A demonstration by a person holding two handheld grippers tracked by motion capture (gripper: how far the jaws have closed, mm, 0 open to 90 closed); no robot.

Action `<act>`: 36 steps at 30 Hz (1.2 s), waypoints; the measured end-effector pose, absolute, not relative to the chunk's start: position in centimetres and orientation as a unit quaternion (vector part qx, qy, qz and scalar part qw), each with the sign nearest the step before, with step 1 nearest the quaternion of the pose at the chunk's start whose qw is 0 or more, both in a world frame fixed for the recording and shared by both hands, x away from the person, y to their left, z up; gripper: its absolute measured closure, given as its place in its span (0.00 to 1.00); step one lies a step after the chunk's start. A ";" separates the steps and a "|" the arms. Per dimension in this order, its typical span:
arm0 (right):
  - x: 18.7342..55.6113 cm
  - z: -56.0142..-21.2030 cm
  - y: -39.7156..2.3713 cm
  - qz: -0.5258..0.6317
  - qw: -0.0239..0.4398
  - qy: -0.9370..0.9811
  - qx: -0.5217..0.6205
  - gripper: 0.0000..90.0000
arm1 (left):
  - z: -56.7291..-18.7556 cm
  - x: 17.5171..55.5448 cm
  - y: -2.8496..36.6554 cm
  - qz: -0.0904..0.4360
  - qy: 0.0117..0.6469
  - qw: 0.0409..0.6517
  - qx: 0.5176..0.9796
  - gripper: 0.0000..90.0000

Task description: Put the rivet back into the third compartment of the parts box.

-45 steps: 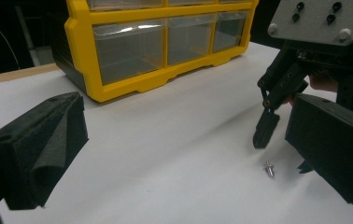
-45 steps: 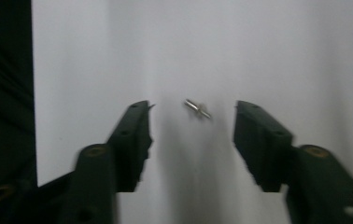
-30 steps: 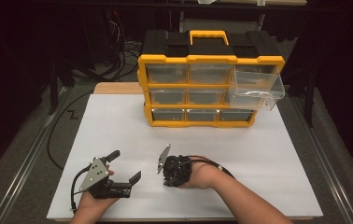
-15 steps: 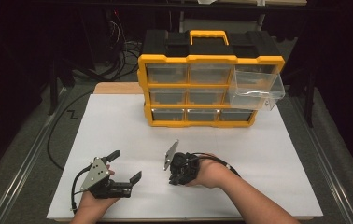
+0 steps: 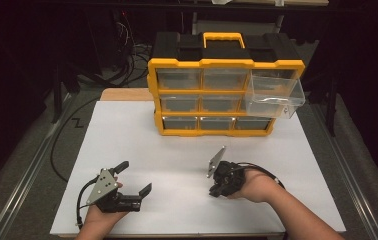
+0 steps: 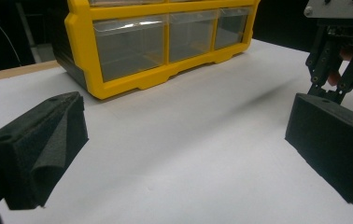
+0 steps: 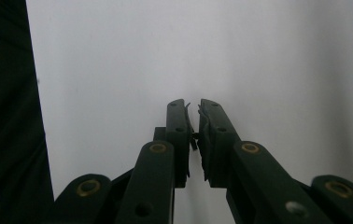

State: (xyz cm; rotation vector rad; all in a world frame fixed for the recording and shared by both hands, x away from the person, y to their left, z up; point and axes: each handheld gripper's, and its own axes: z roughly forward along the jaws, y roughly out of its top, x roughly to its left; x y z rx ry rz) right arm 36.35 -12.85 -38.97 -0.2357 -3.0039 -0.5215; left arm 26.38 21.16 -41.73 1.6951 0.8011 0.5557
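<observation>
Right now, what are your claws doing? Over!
Left claw open, resting on the white table. Right claw shut, empty. Yellow organizer ahead, top right drawer pulled out. Nothing in the way.

From here I count one yellow-and-black drawer cabinet (image 5: 212, 90) standing on one white sheet (image 5: 127, 140) that covers the bench. It has nine clear drawers in three rows of three, and one of them, the top-right drawer (image 5: 274, 97), is pulled out. One carry handle (image 5: 223, 37) sits on top. Two claws: the left claw (image 5: 132, 179) and the right claw (image 5: 216, 190), one in each of two hands.
</observation>
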 end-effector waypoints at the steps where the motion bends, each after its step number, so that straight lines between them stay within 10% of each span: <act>1: 36.3 -39.0 -12.8 -0.170 0.042 -0.981 -0.077 0.93 | -41.7 26.4 21.2 0.236 0.340 0.559 0.719 0.00; 36: 36.5 -24.9 -23.4 -0.181 0.018 -0.975 -0.125 0.93 | -41.7 26.3 21.0 0.234 0.339 0.561 0.718 0.00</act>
